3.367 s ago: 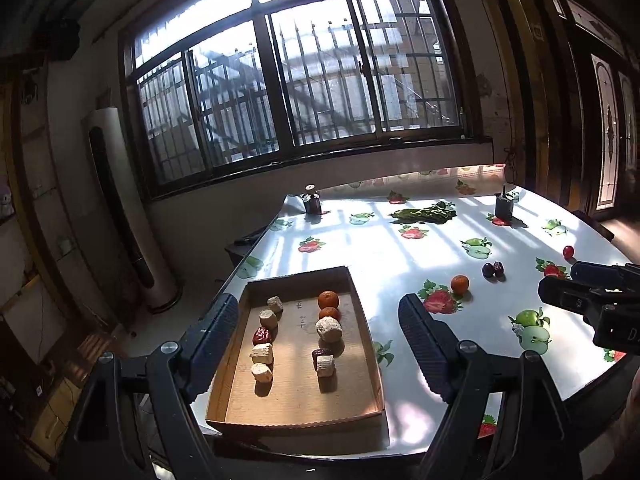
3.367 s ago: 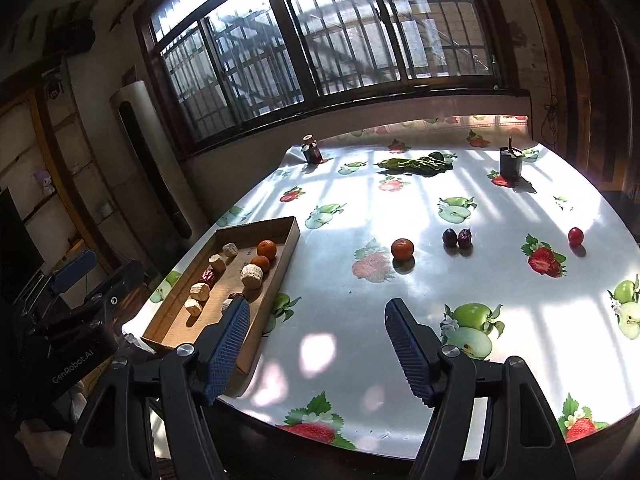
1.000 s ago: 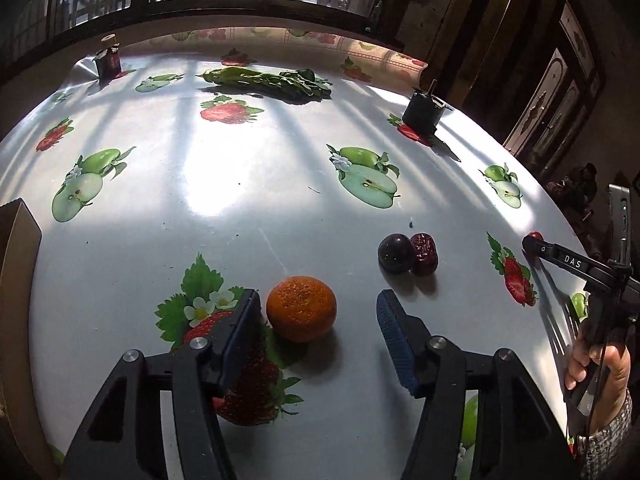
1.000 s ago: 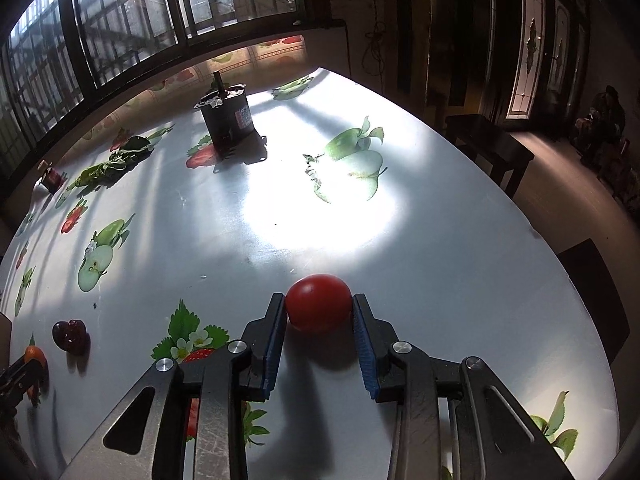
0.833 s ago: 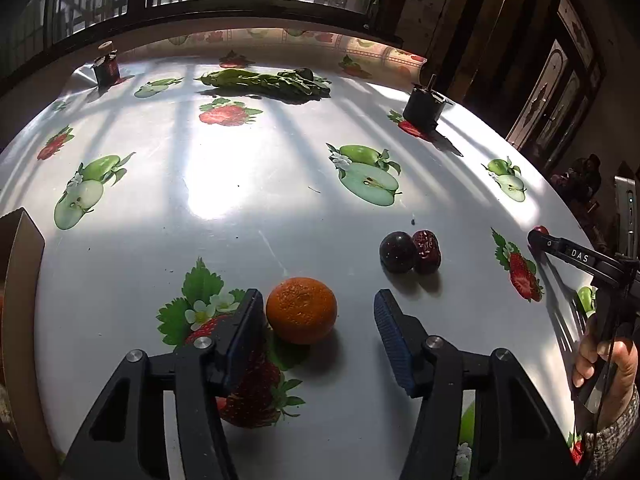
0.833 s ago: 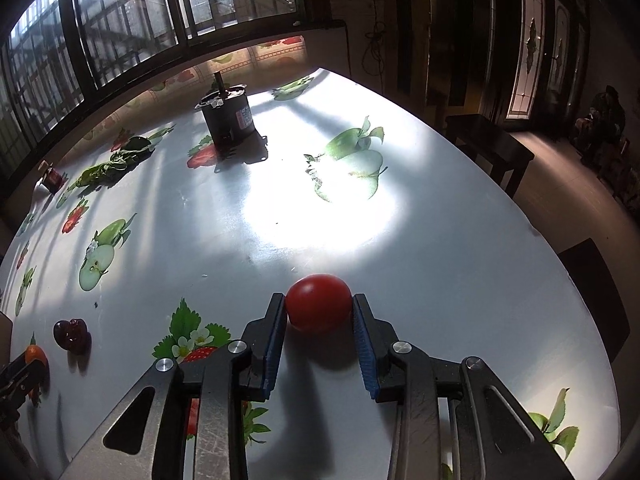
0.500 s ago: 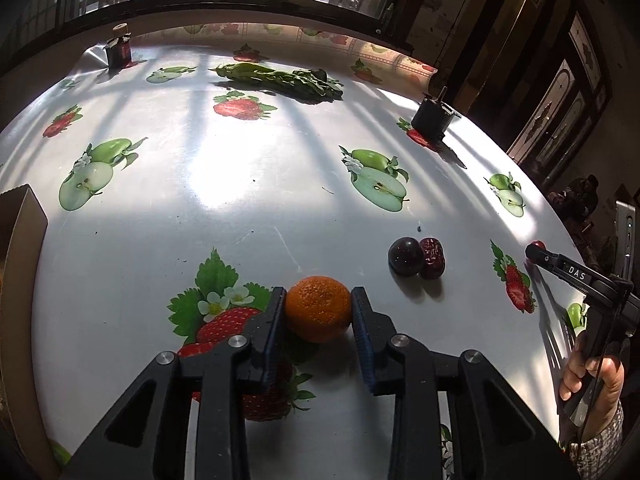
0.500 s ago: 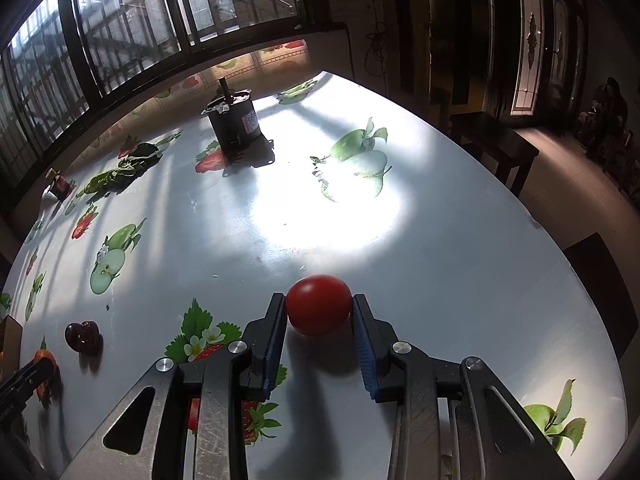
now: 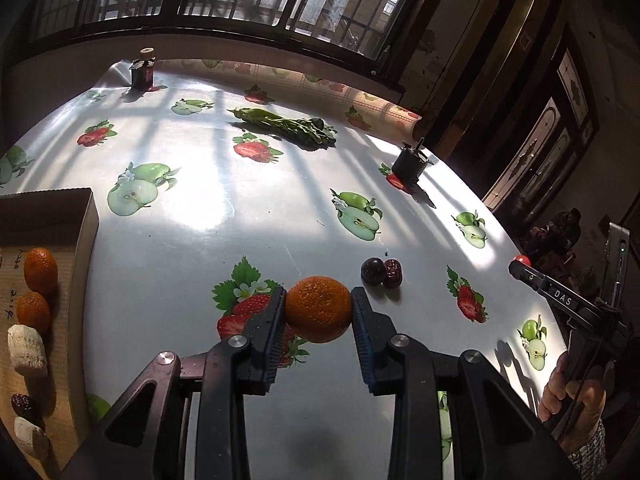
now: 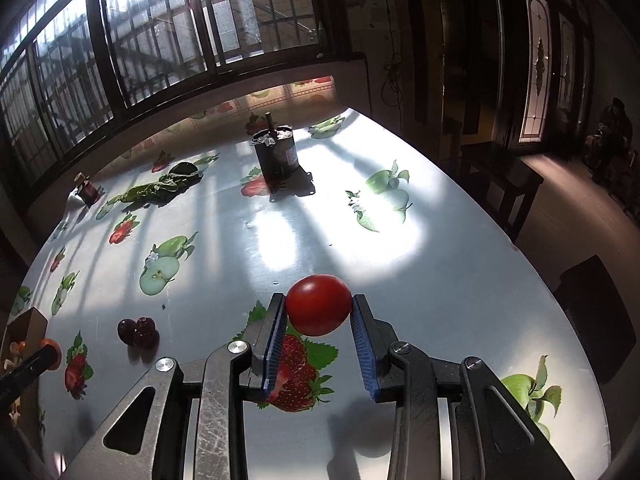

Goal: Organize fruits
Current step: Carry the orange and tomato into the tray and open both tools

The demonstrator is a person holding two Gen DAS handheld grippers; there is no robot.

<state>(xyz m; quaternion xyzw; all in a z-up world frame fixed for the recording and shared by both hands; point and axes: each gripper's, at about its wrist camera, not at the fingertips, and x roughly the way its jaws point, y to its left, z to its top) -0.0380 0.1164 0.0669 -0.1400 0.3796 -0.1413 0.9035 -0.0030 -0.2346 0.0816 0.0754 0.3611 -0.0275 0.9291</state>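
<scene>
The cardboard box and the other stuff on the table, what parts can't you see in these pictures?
- Brown cardboard box: the left wrist view's left edge cuts it off; only a corner shows in the right wrist view.
- Small dark jar: label too small to read in either view.
- Underside of the orange tangerine: hidden in the left gripper.
- Red tomato's sides: covered by the right gripper's pads.
</scene>
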